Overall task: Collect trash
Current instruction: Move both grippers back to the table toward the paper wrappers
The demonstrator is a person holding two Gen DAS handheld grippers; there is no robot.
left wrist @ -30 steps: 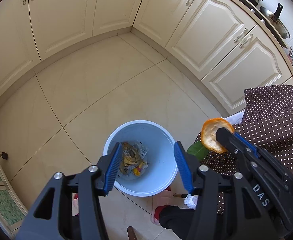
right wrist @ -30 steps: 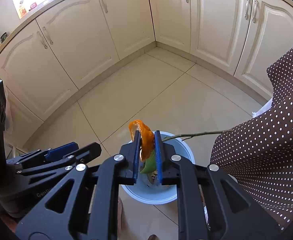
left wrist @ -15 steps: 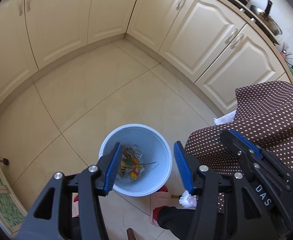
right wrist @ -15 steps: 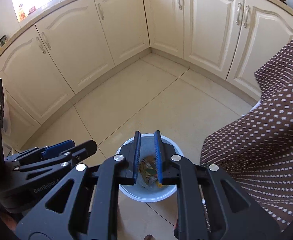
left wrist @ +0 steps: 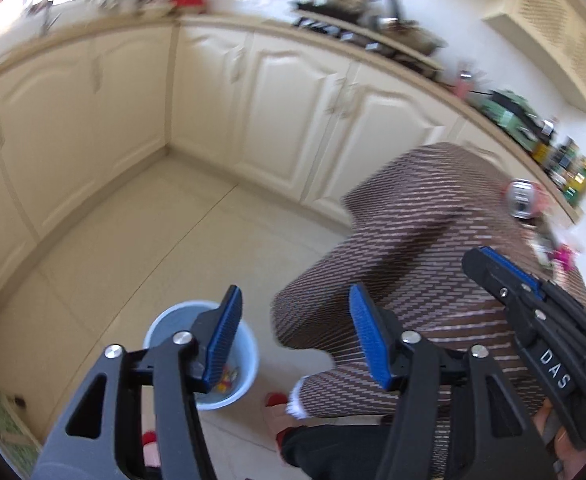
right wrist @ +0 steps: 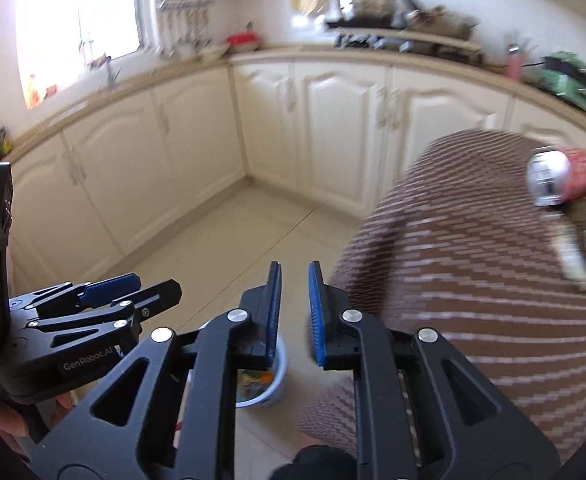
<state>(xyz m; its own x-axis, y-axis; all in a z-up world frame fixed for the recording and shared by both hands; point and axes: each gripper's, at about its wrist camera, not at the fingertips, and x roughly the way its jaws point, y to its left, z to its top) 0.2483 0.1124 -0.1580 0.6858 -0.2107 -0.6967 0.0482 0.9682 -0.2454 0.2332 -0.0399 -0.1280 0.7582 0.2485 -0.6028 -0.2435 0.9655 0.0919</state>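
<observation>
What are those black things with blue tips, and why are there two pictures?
They are tongs a person holds, one in each hand, each with a small camera looking along it. One picture comes from the left tongs, one from the right tongs. Both hold nothing now; the left ones have just opened wider, the right ones are nearly closed. On the floor stands a blue bin with trash inside. The dotted brown tablecloth carries a shiny can and blurry bits.

bin (left wrist: 249,354): pale blue round bucket, upright on the floor, below and behind the left claw's (left wrist: 293,334) left finger
trash (right wrist: 255,382): colourful scraps, orange bit, inside the bin
</observation>
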